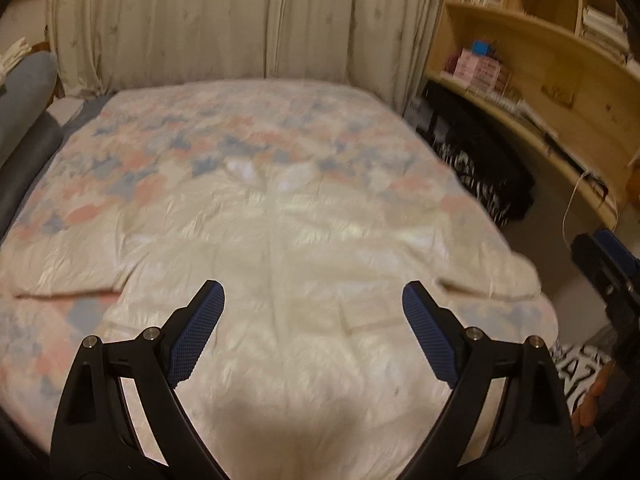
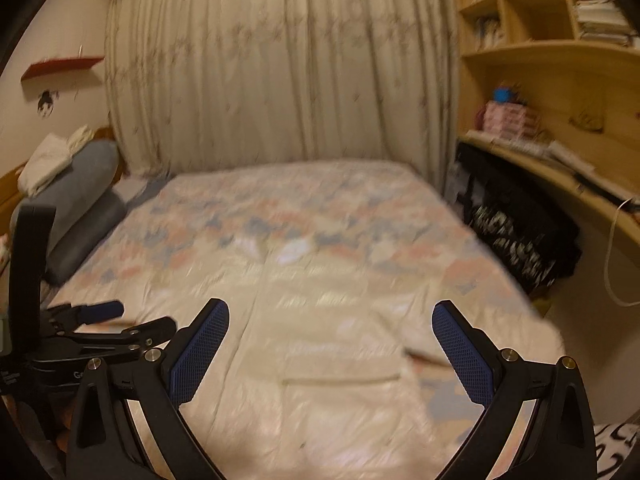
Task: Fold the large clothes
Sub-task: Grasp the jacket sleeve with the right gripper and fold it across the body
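Bed (image 1: pixel 72 184) w/ floral quilt fills the room's middle; curtain (image 1: pixel 224 20) behind its far edge, wood shelving (image 1: pixel 540 60) along the right edge, dark bags (image 1: pixel 472 152) wedged between. Cream jacket (image 1: pixel 288 248) lies flat, spread over bed's near half, sleeves toward both side edges. Pillows (image 2: pixel 80 208) at far-left corner. Left gripper (image 1: pixel 313 296) & right gripper (image 2: pixel 330 312) both hover above jacket, jaws wide apart, holding nothing.

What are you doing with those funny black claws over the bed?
A person holds a gripper in each hand above a big cream shirt spread flat on the flowery bedspread. The left gripper and the right gripper are both open and hold nothing. No fold has been made yet.
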### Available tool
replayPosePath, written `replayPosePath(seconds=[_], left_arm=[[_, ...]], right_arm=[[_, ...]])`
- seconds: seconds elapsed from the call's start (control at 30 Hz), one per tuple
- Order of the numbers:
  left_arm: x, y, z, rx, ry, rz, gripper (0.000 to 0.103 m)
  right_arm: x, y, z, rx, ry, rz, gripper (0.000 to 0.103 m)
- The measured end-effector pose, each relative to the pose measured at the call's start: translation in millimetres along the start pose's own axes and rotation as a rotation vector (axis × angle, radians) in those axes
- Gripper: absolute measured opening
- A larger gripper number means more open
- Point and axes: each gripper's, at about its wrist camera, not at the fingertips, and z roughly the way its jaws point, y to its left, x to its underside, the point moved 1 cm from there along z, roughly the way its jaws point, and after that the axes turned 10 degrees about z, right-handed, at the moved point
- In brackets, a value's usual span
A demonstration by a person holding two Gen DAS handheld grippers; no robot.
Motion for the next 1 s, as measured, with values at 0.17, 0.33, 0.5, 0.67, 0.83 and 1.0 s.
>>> replayPosePath(seconds=[0.17, 0.33, 0.5, 0.67, 0.83, 1.0], left_arm=[[-41, -24, 12, 0.037, -0.045, 0.052, 0.09], [-77, -61, 31, 0.103, -0.129, 0.078, 0.09], [-97, -105, 72, 0.147, -0.129, 0.124, 0.09], [-86, -140, 151, 0.151, -0.068, 0.115, 0.09], [-61, -154, 237, 0.147, 0.003, 0.039, 0.09], [-34, -176, 306, 0.137, 0.117, 0.06, 0.09]], right_arm=[[-47, -35, -14, 0.163, -0.118, 0.015, 0.102], [-87, -92, -29, 0.338, -0.185, 0.104, 0.103], [-108, -161, -25, 0.393, -0.125, 0.204, 0.103], [-84, -250, 25, 0.4, -0.014, 0.442, 0.103], [-24, -319, 88, 0.468, 0.175, 0.547, 0.102], [39, -358, 143, 0.491, 0.31, 0.654, 0.1]])
